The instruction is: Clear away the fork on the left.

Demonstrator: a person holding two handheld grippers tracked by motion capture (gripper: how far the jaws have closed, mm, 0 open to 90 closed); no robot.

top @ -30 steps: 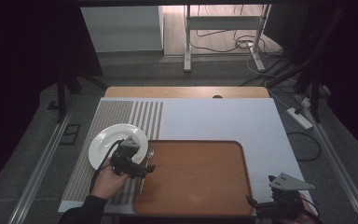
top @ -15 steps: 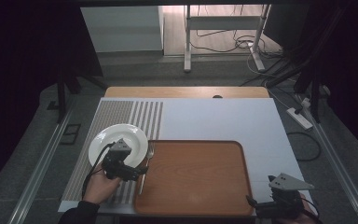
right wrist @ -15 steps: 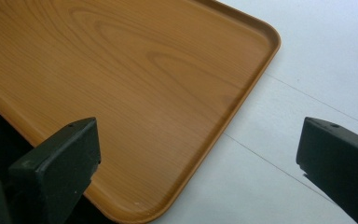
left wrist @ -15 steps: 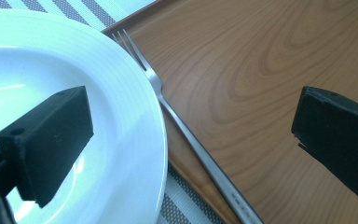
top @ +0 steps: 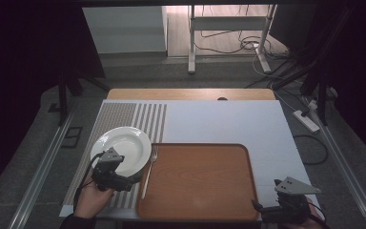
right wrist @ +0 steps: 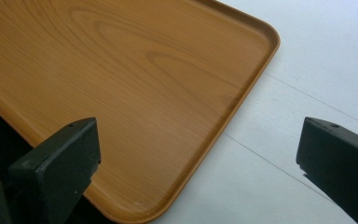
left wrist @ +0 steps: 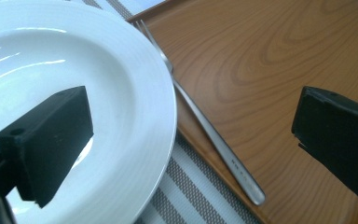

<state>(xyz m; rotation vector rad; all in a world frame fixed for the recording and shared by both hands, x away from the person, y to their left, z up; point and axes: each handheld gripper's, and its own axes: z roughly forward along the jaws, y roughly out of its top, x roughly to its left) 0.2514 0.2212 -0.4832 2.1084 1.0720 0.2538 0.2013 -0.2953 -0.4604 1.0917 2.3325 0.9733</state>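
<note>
A white plate rests on the striped left part of the table mat. Beside it a silver fork lies along the left rim of the empty brown tray, tines pointing away. My left gripper hovers open at the plate's near edge. In the left gripper view, one jaw is over the plate, the other over the tray, and the fork lies between them. My right gripper is open at the tray's near right corner, nothing between its jaws.
The white mat covers most of the table, with grey stripes at its left. A wooden strip runs along the far edge. Cables and a stand sit on the floor beyond.
My left gripper has drawn back toward the near left, off the plate's centre. Plate, fork, tray and right gripper have stayed put.
</note>
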